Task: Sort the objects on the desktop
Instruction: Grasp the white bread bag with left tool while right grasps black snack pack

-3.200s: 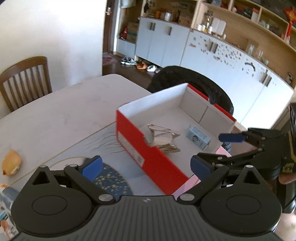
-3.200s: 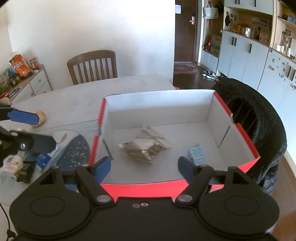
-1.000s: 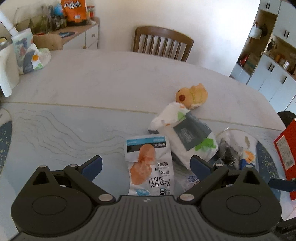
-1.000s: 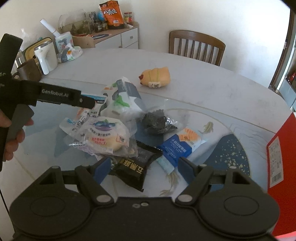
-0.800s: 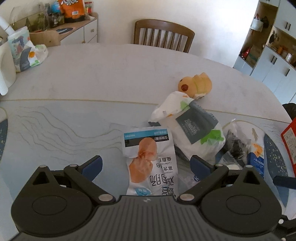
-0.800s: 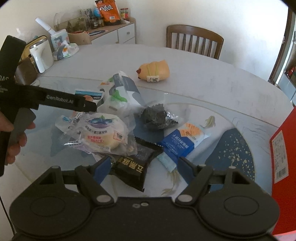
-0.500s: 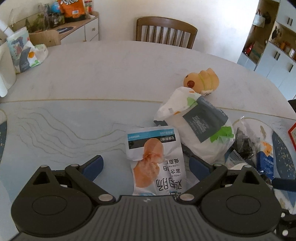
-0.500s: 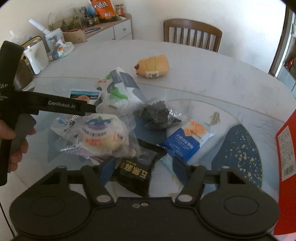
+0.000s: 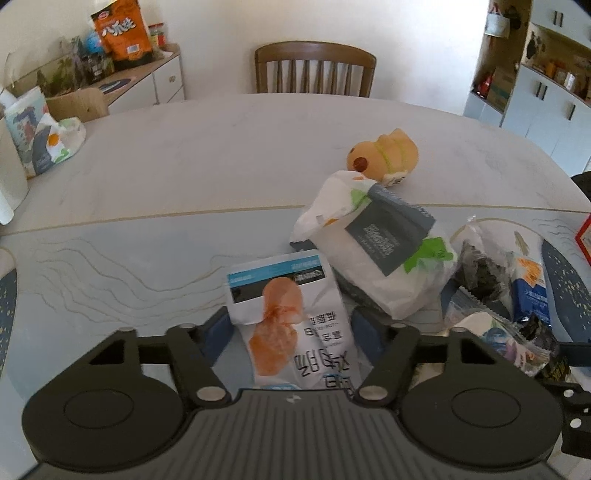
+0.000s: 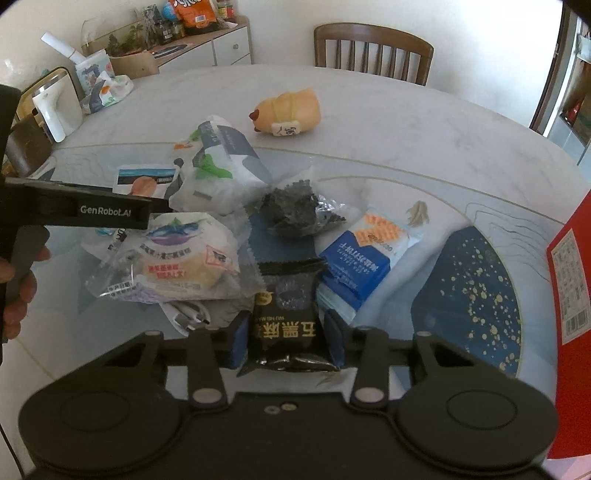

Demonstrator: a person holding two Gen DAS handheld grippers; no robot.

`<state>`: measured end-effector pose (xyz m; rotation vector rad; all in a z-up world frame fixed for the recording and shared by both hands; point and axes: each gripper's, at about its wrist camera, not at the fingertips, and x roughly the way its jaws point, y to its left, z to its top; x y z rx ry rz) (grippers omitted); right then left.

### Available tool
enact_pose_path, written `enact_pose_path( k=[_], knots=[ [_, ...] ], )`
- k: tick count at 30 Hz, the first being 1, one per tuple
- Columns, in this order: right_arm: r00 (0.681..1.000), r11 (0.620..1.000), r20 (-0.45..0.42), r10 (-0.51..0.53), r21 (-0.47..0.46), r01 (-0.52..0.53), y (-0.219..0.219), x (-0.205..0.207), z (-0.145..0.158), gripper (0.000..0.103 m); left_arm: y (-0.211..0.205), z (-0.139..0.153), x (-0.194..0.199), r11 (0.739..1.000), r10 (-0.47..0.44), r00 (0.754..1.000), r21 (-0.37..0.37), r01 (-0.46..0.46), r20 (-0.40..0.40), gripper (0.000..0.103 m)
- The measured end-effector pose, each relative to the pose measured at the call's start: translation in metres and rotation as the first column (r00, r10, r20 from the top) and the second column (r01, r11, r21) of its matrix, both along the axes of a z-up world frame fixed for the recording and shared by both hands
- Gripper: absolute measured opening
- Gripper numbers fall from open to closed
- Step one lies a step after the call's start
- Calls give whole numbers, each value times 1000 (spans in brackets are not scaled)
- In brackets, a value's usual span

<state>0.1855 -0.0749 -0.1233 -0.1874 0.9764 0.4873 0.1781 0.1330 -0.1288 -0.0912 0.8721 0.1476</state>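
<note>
A heap of snack packets lies on the table. My left gripper (image 9: 290, 328) has its jaws around a white packet with a blue band and an orange picture (image 9: 291, 317), both pads against its sides. My right gripper (image 10: 286, 338) has its jaws pressed on a black packet with gold characters (image 10: 286, 317). Beside it lie a bun in clear wrap (image 10: 181, 262), a blue-and-white packet (image 10: 364, 254), a dark crinkled packet (image 10: 299, 212), a white, grey and green bag (image 10: 221, 166) and a yellow plush toy (image 10: 286, 110). The red box (image 10: 570, 295) stands at the right edge.
A wooden chair (image 9: 314, 68) stands behind the table. A white appliance (image 10: 57, 107) and a tissue pack (image 10: 107, 90) sit at the table's far left. A sideboard with an orange chip bag (image 9: 122, 35) is by the wall. A white cable (image 10: 188, 315) lies under the bun.
Both grippers have swung from the red box to the snack heap and moved down. The left jaws have narrowed around the white packet, the right jaws around the black packet.
</note>
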Motion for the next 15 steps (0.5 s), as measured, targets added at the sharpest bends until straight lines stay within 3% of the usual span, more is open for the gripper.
enact_pose_path(
  k=[15],
  knots=[
    [999,999,14,-42,11,42,-19,-3,12,34,3,10,-7,999,10,1000,-48,-9,8,64]
  ],
)
